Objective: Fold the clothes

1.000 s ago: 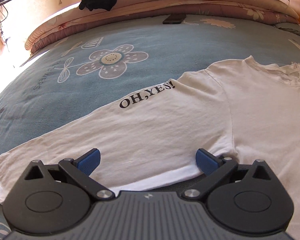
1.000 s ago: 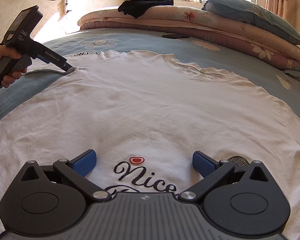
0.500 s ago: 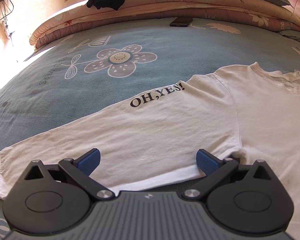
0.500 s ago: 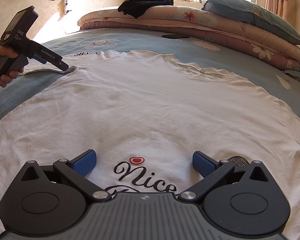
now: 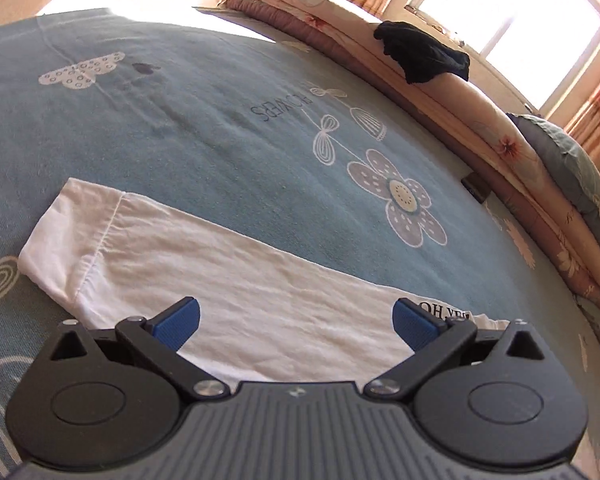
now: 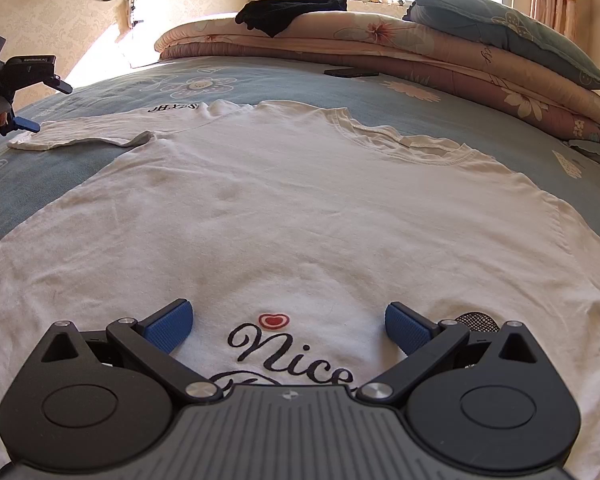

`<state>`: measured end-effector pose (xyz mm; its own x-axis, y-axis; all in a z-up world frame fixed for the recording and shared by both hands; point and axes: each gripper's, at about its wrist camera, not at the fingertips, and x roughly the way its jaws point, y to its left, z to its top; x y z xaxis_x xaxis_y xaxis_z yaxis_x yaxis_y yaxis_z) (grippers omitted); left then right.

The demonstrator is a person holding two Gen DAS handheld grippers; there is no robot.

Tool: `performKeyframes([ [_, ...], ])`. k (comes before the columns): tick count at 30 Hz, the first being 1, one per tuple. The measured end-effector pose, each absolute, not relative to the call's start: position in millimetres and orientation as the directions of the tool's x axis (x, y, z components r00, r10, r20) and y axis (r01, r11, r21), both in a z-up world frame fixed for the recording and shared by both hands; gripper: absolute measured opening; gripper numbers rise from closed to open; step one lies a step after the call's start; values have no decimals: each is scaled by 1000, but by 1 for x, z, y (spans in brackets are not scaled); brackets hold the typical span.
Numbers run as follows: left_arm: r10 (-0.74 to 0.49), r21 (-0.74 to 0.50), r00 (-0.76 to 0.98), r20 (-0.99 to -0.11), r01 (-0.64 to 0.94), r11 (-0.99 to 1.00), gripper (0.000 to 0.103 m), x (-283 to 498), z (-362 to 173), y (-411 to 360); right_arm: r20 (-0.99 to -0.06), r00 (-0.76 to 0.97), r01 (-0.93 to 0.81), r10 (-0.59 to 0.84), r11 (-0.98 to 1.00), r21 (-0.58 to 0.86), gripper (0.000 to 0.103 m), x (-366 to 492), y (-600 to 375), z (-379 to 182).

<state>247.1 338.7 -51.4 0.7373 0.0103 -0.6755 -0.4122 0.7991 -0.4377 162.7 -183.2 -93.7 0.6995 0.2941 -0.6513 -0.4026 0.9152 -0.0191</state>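
Left gripper [image 5: 296,322] has swung away from the armpit seam of the white T-shirt [image 6: 300,208] and out along its left sleeve [image 5: 204,276], now facing the cuff end; right gripper [image 6: 288,326] has held its place over the "Nice" print [image 6: 292,354] low on the shirt's chest.

T-shirt lies face up and spread flat on the blue bedspread [image 5: 220,132], collar toward the stacked quilts [image 6: 440,52], both sleeves out sideways; no fold visible anywhere on it.

Left tongs spread wide, nothing between the pads, hovering low over the sleeve; likely lining up on the cuff so the sleeve can be carried in across the shirt's body.

Right tongs also spread, gripping nothing; possibly parked over the shirt's lower chest to steady the cloth, though contact cannot be told.

Phone [image 6: 352,72] and dark garment [image 6: 292,12] lie beyond the shirt's collar, well apart from it.
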Motion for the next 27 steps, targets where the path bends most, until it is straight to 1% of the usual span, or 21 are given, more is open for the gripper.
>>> performKeyframes([
  [5,39,-463,745,-666,-454,761,102,236,-56,353,-652,699,-403,294,915,-19,103,163,-183,-94],
  [7,50,-473,747,-663,-470,745,98,231,-57,359,-652,699,-403,294,915,-19,103,163,-183,-94],
  [11,74,-493,751,-656,-501,711,98,223,-61,370,-651,700,-403,294,915,-19,103,163,-183,-94],
  [12,53,-503,758,-650,-482,717,98,223,-60,368,-651,700,-403,294,915,-19,103,163,-183,-94],
  [14,-25,-521,772,-635,-405,751,99,227,-60,353,-651,700,-403,294,915,-19,103,163,-183,-94],
  [16,-59,-506,758,-649,-374,777,99,233,-63,342,-651,700,-403,294,915,-19,103,163,-183,-94],
  [18,-10,-447,723,-691,-416,792,99,236,-69,340,-651,700,-403,294,915,-19,103,163,-183,-94],
  [19,38,-411,702,-711,-459,788,99,234,-71,343,-651,700,-403,295,915,-19,103,163,-183,-94],
  [20,88,-389,688,-720,-506,770,98,229,-72,349,-651,700,-403,295,915,-19,103,163,-183,-94],
  [22,163,-385,677,-718,-581,717,98,218,-70,366,-651,700,-403,295,915,-19,103,163,-183,-94],
  [23,198,-388,669,-717,-619,683,98,213,-67,374,-651,700,-403,295,915,-19,103,163,-183,-94],
  [24,205,-417,678,-706,-633,653,98,209,-64,383,-651,700,-403,295,915,-18,103,163,-183,-94],
  [27,146,-529,745,-651,-584,615,98,210,-57,400,-650,700,-403,295,915,-18,103,163,-183,-94],
])
